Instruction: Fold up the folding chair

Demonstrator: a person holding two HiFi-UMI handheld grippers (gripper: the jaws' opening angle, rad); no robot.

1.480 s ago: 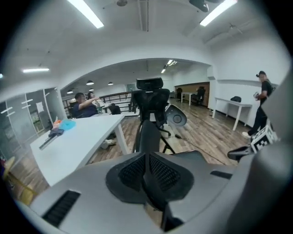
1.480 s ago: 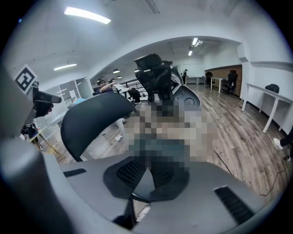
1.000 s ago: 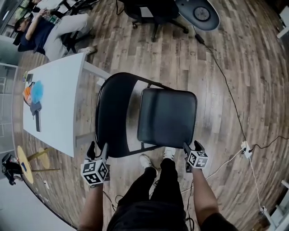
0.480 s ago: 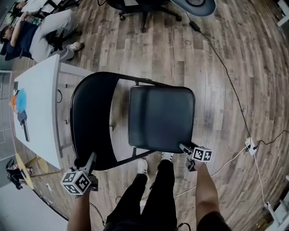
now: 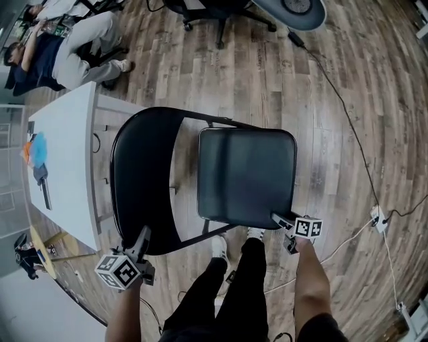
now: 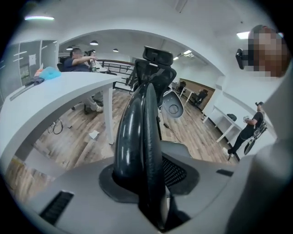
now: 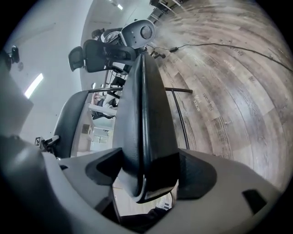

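Note:
The black folding chair stands open on the wood floor, its backrest [image 5: 144,180] to the left and its padded seat [image 5: 247,177] to the right in the head view. My left gripper [image 5: 142,235] is at the backrest's near lower edge. In the left gripper view the backrest rim [image 6: 139,137] fills the gap of the left gripper [image 6: 146,183], whose jaws are closing on it. My right gripper [image 5: 275,219] sits at the seat's near right corner. The seat edge [image 7: 146,128] lies between the wide jaws of the right gripper [image 7: 149,176].
A white table [image 5: 63,167] stands close to the chair's left. A seated person [image 5: 60,53] and an office chair [image 5: 214,13] are at the far side. A cable [image 5: 348,120] runs across the floor to a socket strip [image 5: 379,218]. My own shoes [image 5: 219,247] are under the seat.
The left gripper dropped and slid left along the backrest's near edge, and its jaws have drawn in around the rim. The right gripper sank a little at the seat corner.

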